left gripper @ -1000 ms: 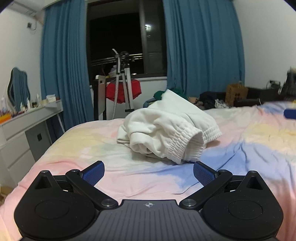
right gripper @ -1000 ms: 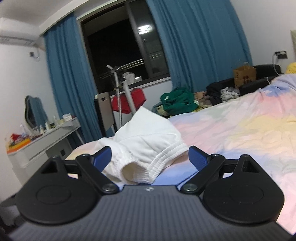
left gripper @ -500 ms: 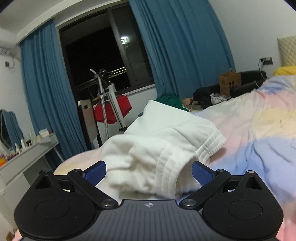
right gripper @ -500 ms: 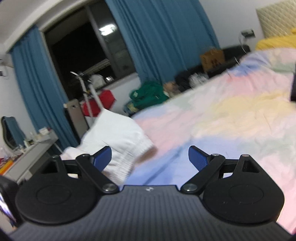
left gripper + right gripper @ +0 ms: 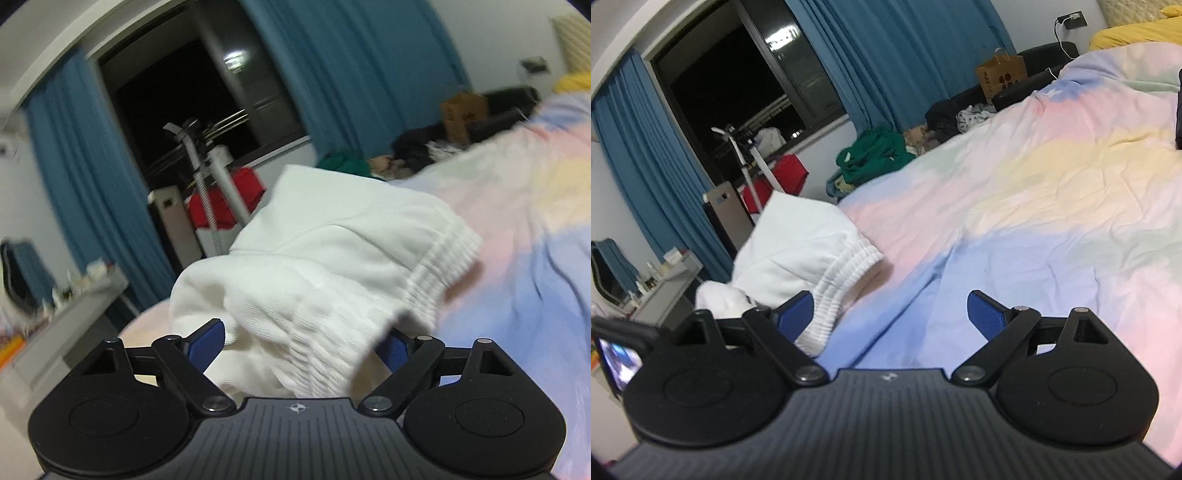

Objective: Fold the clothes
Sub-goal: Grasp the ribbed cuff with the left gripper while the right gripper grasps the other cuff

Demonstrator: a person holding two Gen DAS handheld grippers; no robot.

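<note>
Indoor light falls evenly and fairly bright, the window [image 5: 192, 103] is black with one glare spot, the left view is motion-blurred, fisheye bends the edges.

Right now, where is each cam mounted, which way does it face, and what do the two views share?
Left wrist: sits on the left tongs, looking forward and slightly down at the white garment bunched between its jaws, which have just been closing; only the tongs show, no hand.
Right wrist: sits on the right tongs, looking across the pastel bedspread; jaws open with only the bedspread between them, garment at the left fingertip.
Shared: garment, bedspread, blue curtains, dark window.
</note>
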